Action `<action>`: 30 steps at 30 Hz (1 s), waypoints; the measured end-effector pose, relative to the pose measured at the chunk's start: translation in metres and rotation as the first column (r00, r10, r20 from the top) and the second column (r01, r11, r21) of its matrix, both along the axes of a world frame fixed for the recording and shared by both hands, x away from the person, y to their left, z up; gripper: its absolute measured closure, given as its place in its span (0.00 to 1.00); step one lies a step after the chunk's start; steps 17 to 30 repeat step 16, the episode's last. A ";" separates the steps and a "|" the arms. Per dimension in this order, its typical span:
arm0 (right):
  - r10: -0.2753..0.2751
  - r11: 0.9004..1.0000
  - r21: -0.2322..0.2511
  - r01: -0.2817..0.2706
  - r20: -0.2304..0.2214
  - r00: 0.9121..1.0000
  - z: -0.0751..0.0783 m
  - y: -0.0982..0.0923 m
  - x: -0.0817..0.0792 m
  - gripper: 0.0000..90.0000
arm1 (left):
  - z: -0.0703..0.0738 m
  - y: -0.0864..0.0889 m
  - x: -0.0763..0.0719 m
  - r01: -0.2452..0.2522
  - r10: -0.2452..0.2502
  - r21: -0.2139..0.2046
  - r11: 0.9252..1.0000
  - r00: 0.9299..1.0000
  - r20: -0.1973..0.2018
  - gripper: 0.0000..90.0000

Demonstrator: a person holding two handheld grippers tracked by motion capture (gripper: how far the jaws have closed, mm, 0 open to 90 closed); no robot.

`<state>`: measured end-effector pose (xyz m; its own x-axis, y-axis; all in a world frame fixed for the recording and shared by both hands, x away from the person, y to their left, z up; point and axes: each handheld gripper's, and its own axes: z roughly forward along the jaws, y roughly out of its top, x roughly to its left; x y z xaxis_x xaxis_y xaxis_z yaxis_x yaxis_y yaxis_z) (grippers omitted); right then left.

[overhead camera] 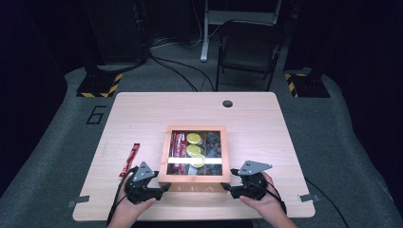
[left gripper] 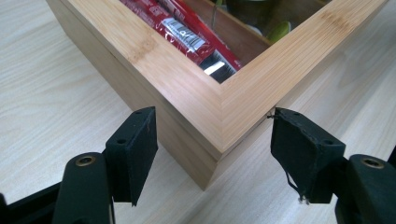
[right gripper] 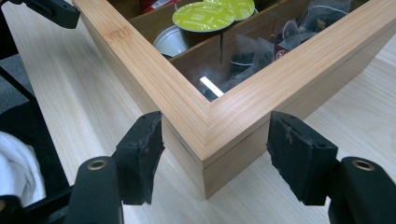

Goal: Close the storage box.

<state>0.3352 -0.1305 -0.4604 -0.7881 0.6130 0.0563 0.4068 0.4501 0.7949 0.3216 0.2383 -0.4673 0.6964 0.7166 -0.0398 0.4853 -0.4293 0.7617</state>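
While one wooden box (overhead camera: 196, 183) sits closed, two claws (overhead camera: 164, 186) (overhead camera: 227, 186) gape, gripping nothing.

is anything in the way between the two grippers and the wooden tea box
Nothing visible. The left gripper and right gripper each straddle a near corner of the wooden tea box, jaws open with bare gaps on both sides.

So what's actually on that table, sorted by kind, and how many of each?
Wooden tea box with glass lid: 1
Red sachet lying loose on the table: 1
Green-topped capsules in the box: 3 visible
Hand-held tongs, left and right: 2
Total: 7
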 end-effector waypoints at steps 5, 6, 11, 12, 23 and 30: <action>0.024 1.000 0.001 -0.024 0.007 1.000 0.001 0.001 -0.001 0.40 | 0.010 0.002 -0.001 -0.001 0.001 -0.015 1.000 1.000 0.020 0.36; 0.023 1.000 0.002 -0.023 0.011 1.000 0.001 0.001 -0.001 0.40 | 0.012 0.003 -0.001 -0.006 0.007 -0.025 1.000 1.000 0.028 0.36; 0.013 1.000 0.003 -0.013 0.008 1.000 -0.001 0.002 0.000 0.38 | 0.020 0.011 -0.001 -0.028 0.031 -0.057 0.998 0.998 0.055 0.37; 0.004 1.000 0.002 -0.004 -0.001 1.000 -0.002 0.002 0.000 0.37 | 0.020 0.012 -0.001 -0.035 0.038 -0.065 0.997 0.998 0.051 0.37; 0.005 1.000 -0.015 -0.005 -0.025 1.000 -0.007 0.001 0.004 0.37 | 0.021 0.017 0.003 -0.048 0.052 -0.080 0.996 0.997 0.051 0.37; 0.005 1.000 -0.015 -0.005 -0.025 1.000 -0.007 0.001 0.004 0.37 | 0.021 0.017 0.003 -0.048 0.052 -0.080 0.996 0.997 0.051 0.37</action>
